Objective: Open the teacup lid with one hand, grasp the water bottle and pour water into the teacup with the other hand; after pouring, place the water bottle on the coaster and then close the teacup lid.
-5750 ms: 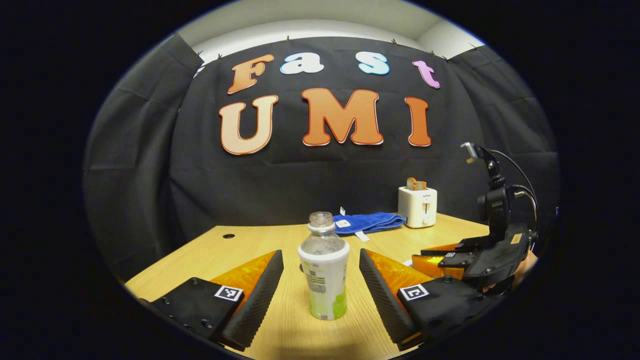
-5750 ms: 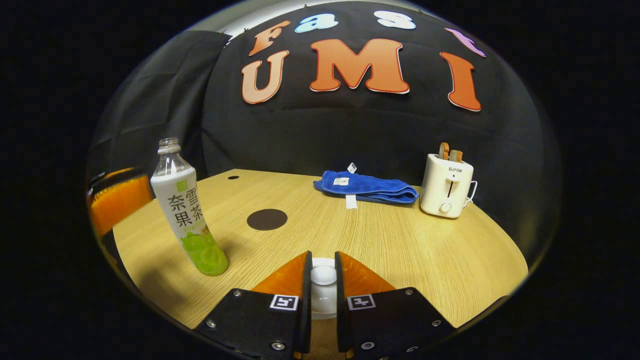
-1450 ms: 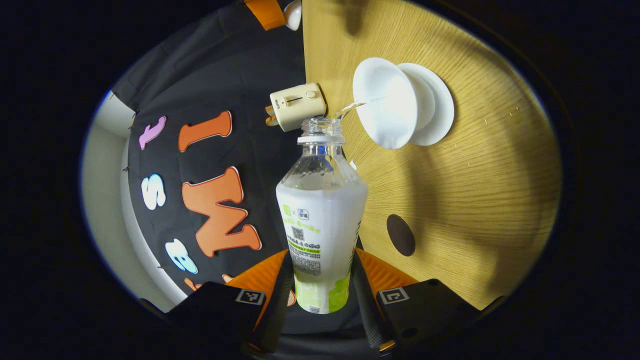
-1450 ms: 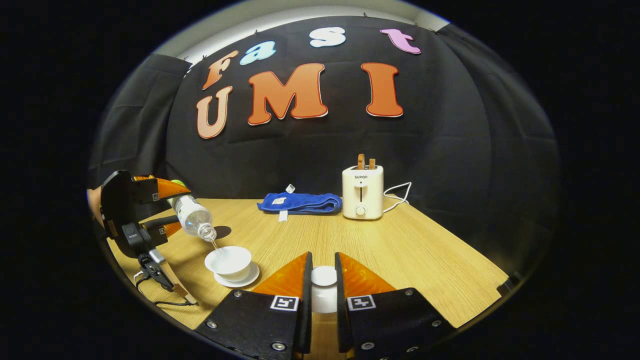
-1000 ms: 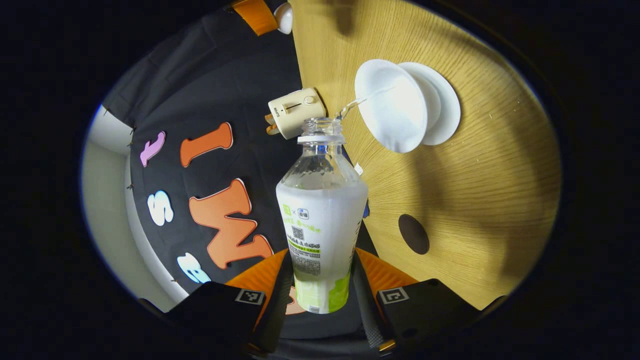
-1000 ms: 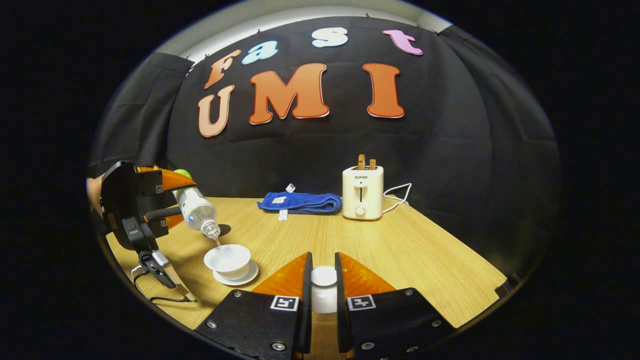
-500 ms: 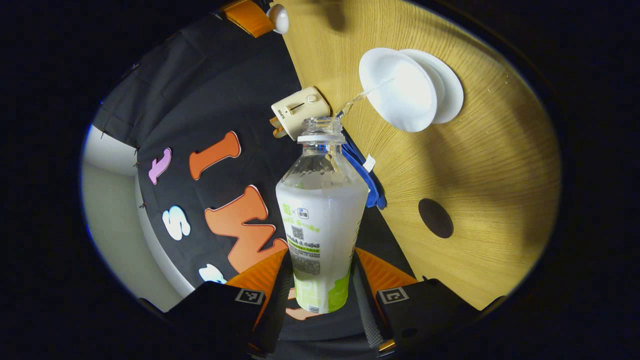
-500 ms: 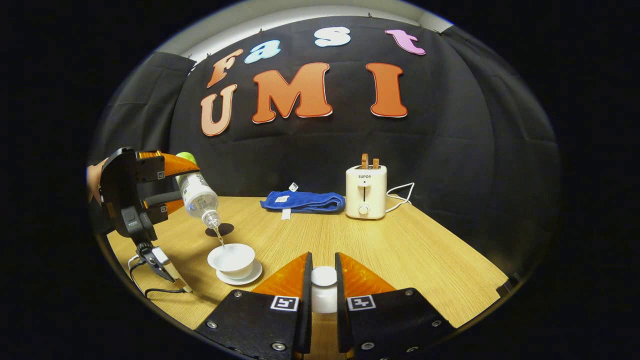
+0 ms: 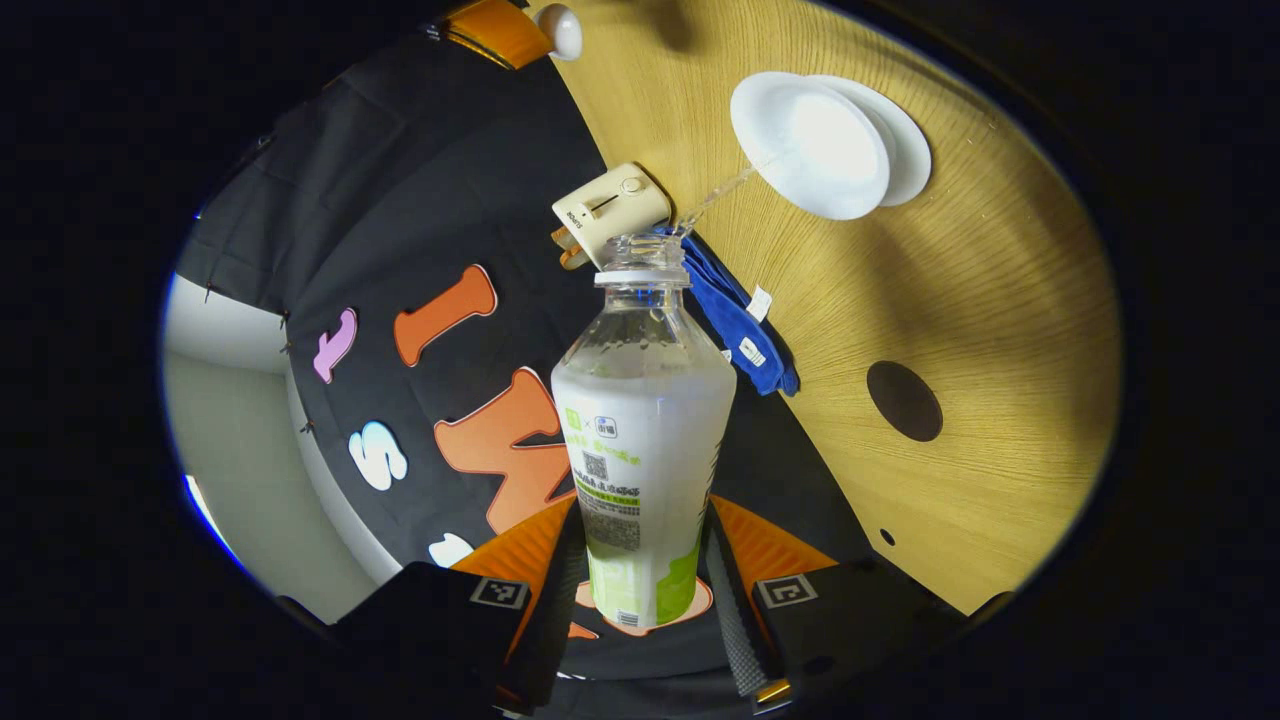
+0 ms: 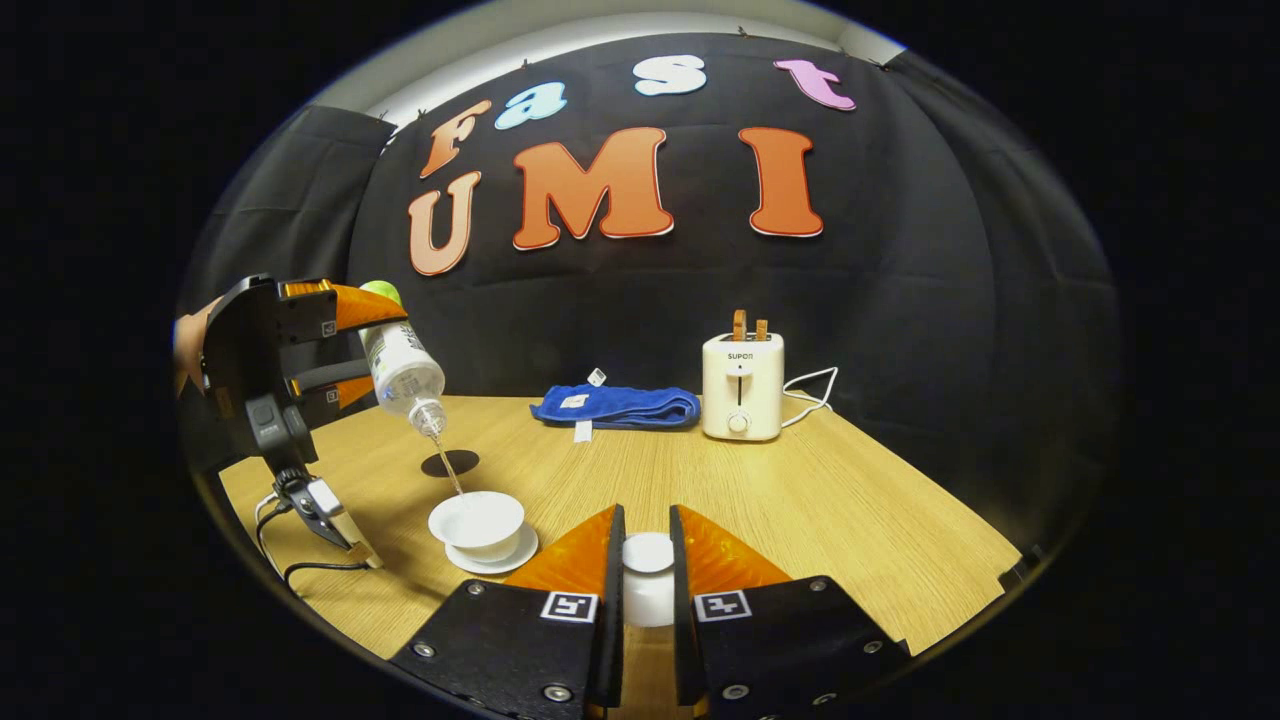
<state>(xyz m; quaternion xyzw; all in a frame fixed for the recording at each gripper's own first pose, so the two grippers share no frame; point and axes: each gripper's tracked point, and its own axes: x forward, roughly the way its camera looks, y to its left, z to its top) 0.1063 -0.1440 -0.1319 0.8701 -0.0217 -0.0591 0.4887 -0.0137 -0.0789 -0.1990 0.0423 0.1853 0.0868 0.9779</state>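
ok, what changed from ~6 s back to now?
The left tongs, open around the standing water bottle then, have shut on it, lifted it and tipped it; a thin stream now runs into the teacup. The right tongs have carried the teacup lid up off the cup. Coaster, blue towel and toaster stayed put.

A staged recording booth is indicated by black cloth walls (image 10: 900,330) hung around a wooden table (image 10: 800,500) with a toaster (image 10: 742,388).
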